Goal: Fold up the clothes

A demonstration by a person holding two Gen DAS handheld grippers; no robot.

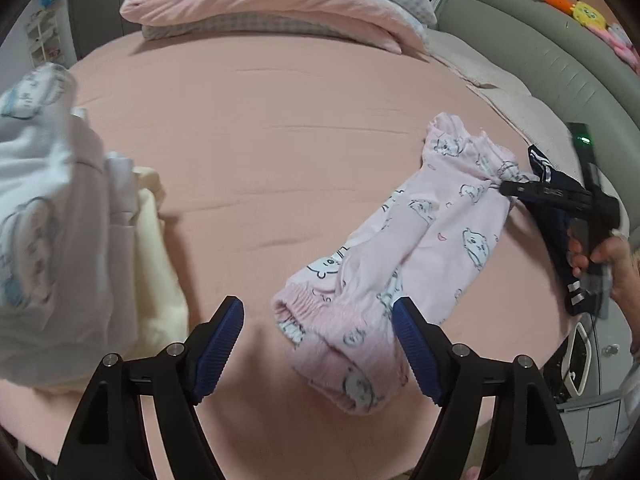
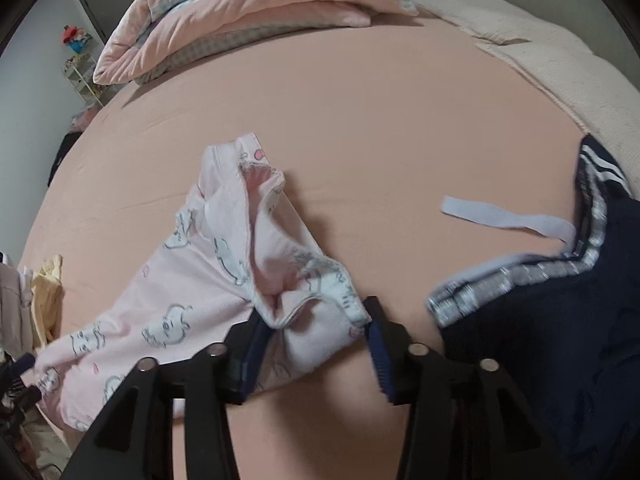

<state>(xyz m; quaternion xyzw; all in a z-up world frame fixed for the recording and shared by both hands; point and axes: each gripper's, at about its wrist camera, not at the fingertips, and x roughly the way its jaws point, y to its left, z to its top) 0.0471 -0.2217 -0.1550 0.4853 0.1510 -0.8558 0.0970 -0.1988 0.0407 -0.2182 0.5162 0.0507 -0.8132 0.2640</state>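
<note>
Pink-sheeted bed [image 1: 288, 128], grey padded headboard [image 1: 532, 48], folded quilt [image 2: 248, 16] behind.

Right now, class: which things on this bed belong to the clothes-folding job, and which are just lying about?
Part of the job:
pink printed pyjama trousers
navy striped garment
pile of pale clothes
left gripper
right gripper

Just lying about:
bundled quilt
plush toys
white strap
</note>
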